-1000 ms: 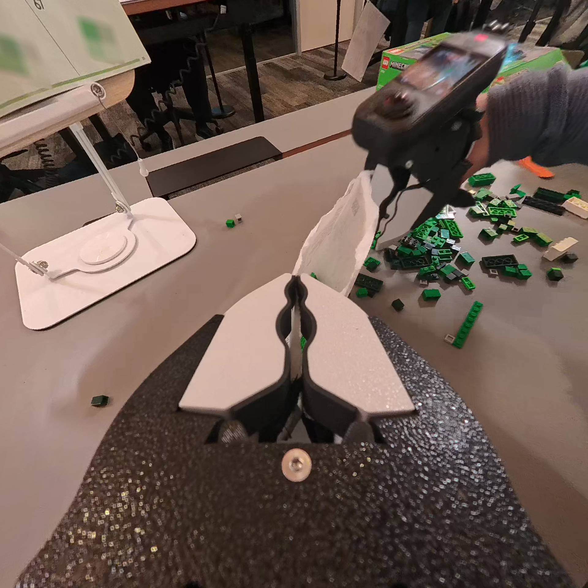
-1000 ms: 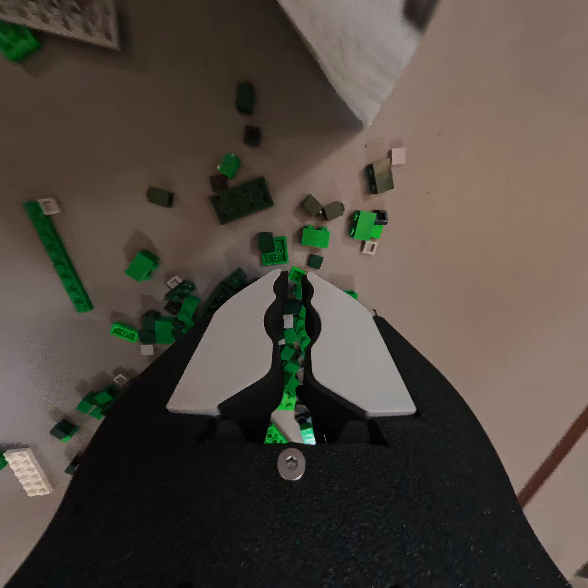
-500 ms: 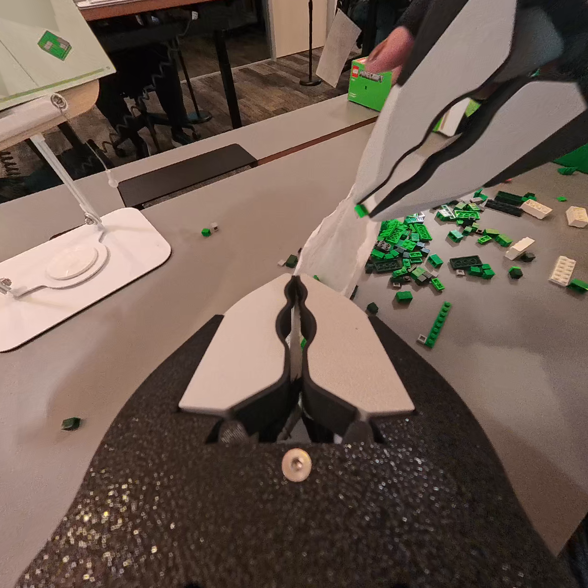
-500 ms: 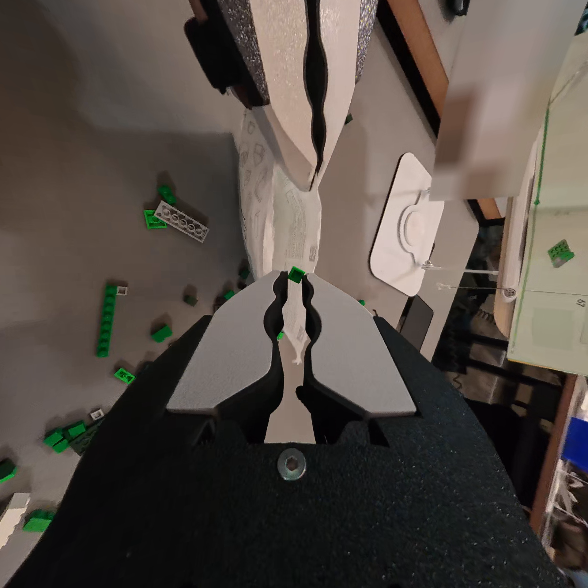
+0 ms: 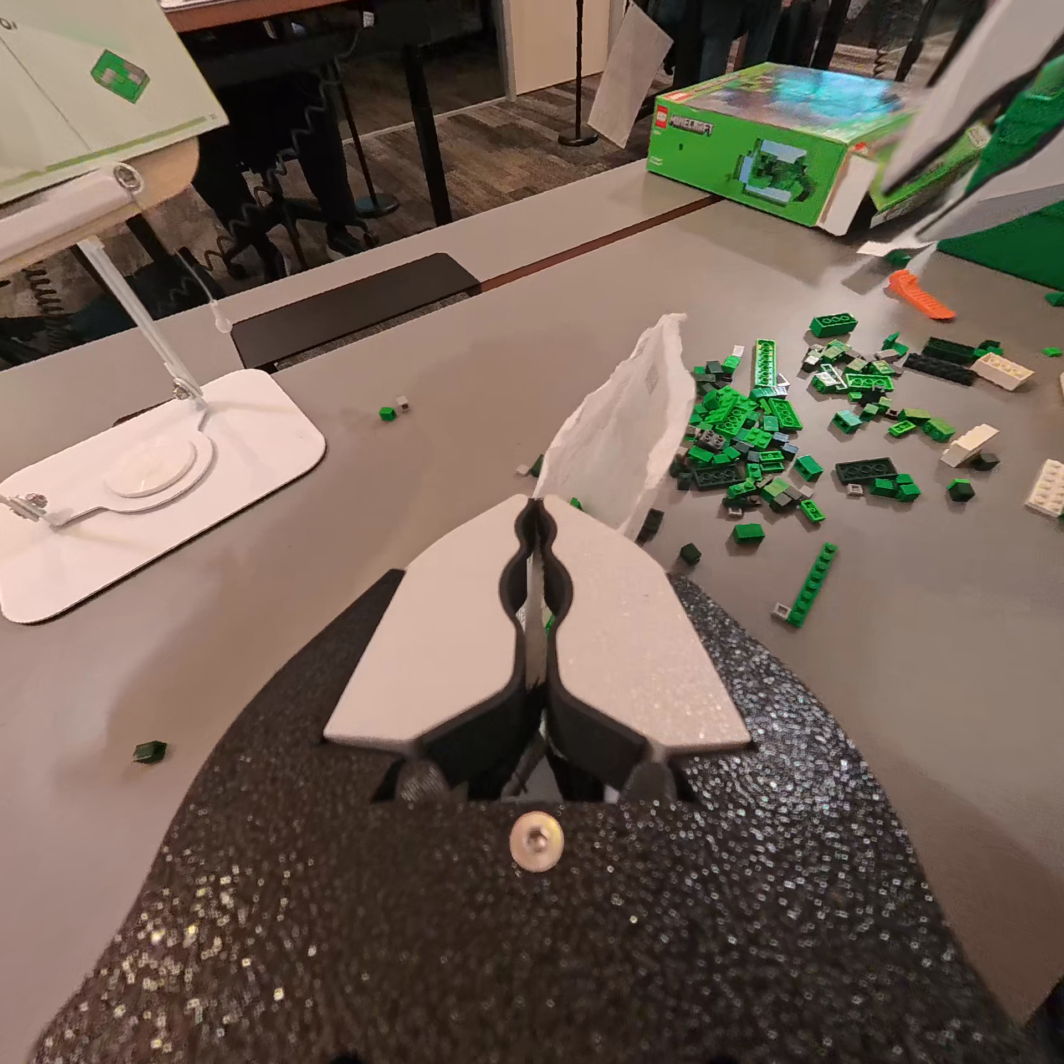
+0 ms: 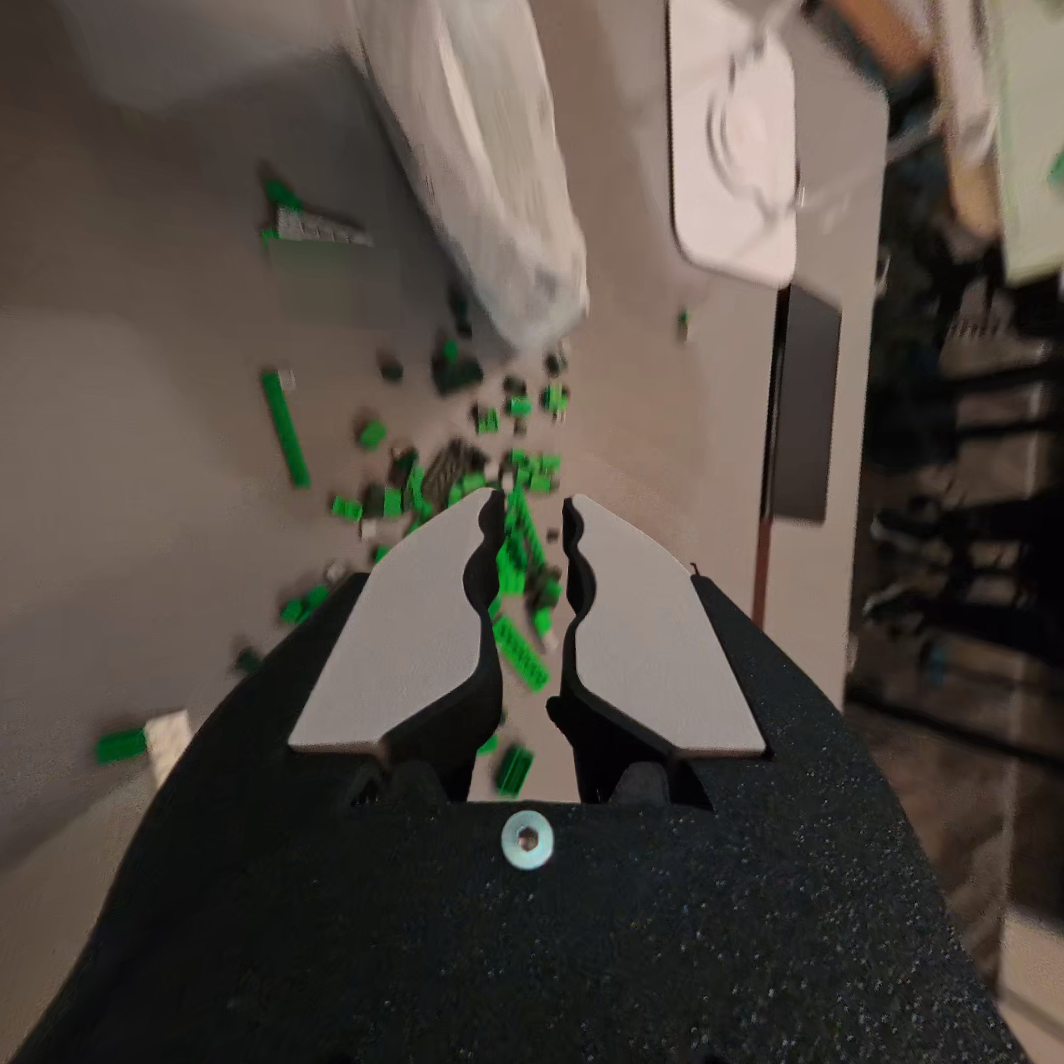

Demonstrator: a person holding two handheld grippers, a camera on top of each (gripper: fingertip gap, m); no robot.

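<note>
My left gripper [image 5: 535, 506] is shut on the edge of a white paper bag [image 5: 622, 437], which stands up from the grey table [image 5: 403, 547] just past the fingertips. A pile of green, dark and white toy bricks [image 5: 743, 437] lies right of the bag. My right gripper [image 6: 532, 498] is open and empty, above the brick pile [image 6: 506, 518]; the bag [image 6: 495, 190] shows blurred beyond it. The right gripper [image 5: 979, 115] also shows blurred at the top right of the left wrist view.
A white stand base [image 5: 144, 466] with an instruction booklet [image 5: 98, 86] sits at the left. A green toy box [image 5: 766, 144] and an orange tool [image 5: 918, 295] lie at the far right. Loose small bricks [image 5: 151, 751] dot the table. A black pad [image 5: 351, 305] lies at the far edge. The gap from one gripper's tips to the other's is roughly 20 centimeters.
My right gripper let go of the small green brick, opened, and pulled away up and to the right. My left gripper stays shut on the bag.
</note>
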